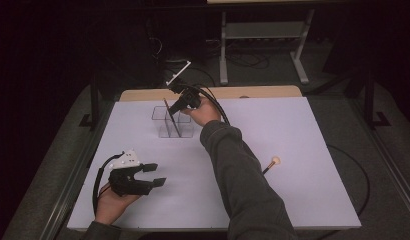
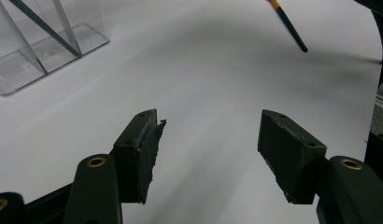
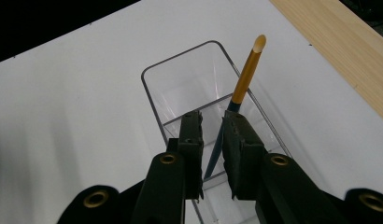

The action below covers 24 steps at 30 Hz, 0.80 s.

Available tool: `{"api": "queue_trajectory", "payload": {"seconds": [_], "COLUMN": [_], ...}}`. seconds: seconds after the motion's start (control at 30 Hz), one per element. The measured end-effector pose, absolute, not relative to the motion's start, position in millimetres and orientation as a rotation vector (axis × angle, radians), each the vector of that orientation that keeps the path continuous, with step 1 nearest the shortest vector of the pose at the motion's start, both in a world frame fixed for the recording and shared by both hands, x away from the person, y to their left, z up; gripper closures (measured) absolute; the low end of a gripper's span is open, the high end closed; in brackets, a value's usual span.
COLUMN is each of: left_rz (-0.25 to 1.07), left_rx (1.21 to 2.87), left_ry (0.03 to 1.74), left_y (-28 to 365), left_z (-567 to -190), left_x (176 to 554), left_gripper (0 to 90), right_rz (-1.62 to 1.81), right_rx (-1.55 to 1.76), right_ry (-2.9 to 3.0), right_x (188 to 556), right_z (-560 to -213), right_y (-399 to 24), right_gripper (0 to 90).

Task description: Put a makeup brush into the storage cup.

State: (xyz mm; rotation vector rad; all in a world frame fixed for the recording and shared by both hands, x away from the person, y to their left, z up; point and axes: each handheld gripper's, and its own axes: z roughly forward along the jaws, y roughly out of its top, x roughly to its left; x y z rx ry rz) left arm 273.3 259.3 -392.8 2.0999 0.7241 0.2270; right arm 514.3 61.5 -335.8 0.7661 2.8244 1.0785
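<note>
The right tool (image 3: 212, 135) sits right over the clear plastic divided organizer box (image 3: 180, 79) at the far middle of the white counter (image 1: 273, 140). A slim paintbrush with a dark blue lower shaft, yellow-orange upper handle and pale rounded end (image 3: 245, 74) stands tilted inside the box, its lower part running down between the jaws in the right tool view. The jaws are only a narrow gap apart. The brush lies against the right-hand pad while the left-hand pad looks just clear of it, so the tool looks loosened off the brush rather than squeezing it, though that's a close call. In the high view the same brush (image 1: 171, 118) leans as a dark diagonal line in the box (image 1: 163, 125), with the person's hand and grey sleeve reaching across to it. The left tool (image 1: 155, 175) hangs low over the near left part of the counter, well away from the box, jaws spread wide with nothing between them. A second brush with a round pale tip (image 1: 272, 164) lies flat on the counter to the right, by the sleeve. There's no readable writing, brand or label on anything here.
</note>
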Motion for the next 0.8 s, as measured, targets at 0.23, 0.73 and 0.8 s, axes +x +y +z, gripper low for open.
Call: {"api": "queue_trajectory", "payload": {"seconds": [0.23, 0.73, 0.8], "left_rz": [0.227, 0.218, 0.220], "left_rx": [2.102, 2.106, 2.104], "left_ry": [0.724, 0.743, 0.738], "left_y": [259, 259, 260], "left_z": [-393, -395, -395], "left_x": [273, 274, 274], "left_gripper": [37.6, 37.3, 37.4], "right_rz": [1.113, 1.163, 1.172], "right_rx": [0.750, 0.752, 0.742], "right_ry": [2.821, 2.806, 2.799], "right_x": [511, 500, 499], "right_z": [-335, -331, -332], "right_y": [54, 41, 38], "right_gripper": [75.1, 72.1, 71.4]}}
